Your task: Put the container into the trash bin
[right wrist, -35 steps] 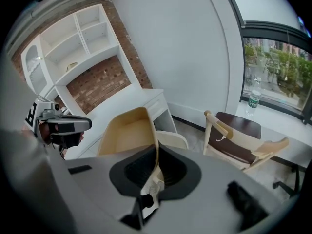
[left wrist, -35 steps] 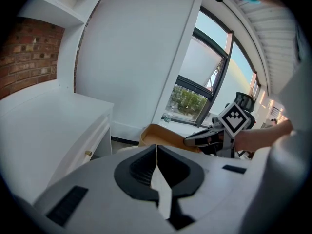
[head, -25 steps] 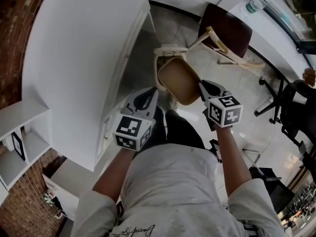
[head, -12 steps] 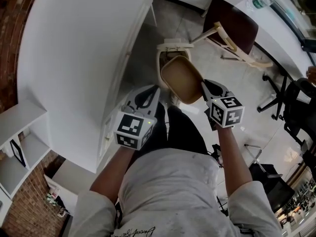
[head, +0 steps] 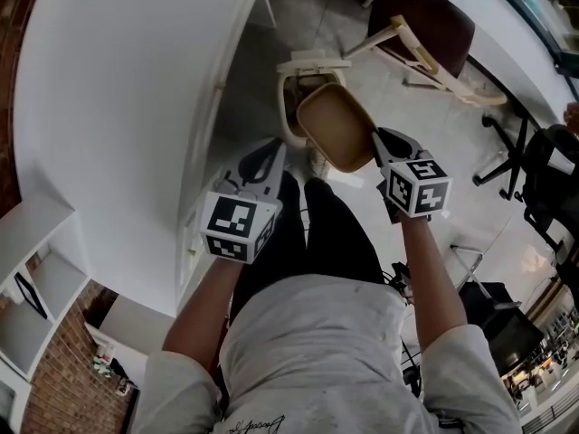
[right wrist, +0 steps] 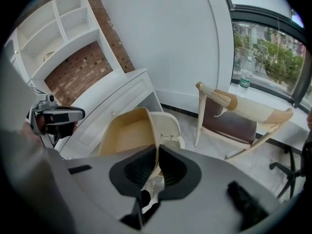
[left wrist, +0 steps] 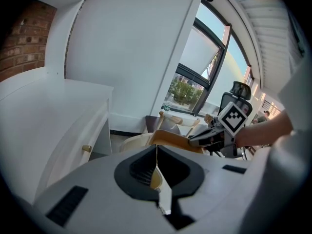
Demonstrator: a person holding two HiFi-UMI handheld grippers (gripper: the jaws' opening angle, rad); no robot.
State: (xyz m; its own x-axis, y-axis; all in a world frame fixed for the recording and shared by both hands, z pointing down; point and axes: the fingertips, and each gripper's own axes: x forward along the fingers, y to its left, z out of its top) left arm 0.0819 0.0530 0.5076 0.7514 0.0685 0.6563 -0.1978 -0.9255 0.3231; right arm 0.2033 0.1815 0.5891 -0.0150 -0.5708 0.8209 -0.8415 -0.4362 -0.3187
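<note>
The tan, rounded-rectangle container [head: 336, 127] hangs tilted just over the near side of the cream trash bin [head: 289, 98], whose lid stands open. My right gripper [head: 376, 145] is shut on the container's right rim; in the right gripper view that rim [right wrist: 152, 130] runs into the closed jaws of my right gripper [right wrist: 157, 152], and the bin [right wrist: 169, 126] sits right behind. My left gripper [head: 270, 150] hovers left of the container, shut with nothing in it. In the left gripper view its jaws [left wrist: 156, 152] meet, with the container [left wrist: 171, 138] beyond.
A white cabinet [head: 127, 107] with drawer knobs stands close on the bin's left. A wooden chair with a dark seat [head: 423, 27] is just behind the bin on the right. An office chair [head: 547, 174] stands far right. A water bottle [right wrist: 245, 83] rests on the window ledge.
The view has drifted forward, so bin and container sit higher in the picture. The container stays in the right gripper beside the bin's opening. The left gripper has dropped slightly lower left.
</note>
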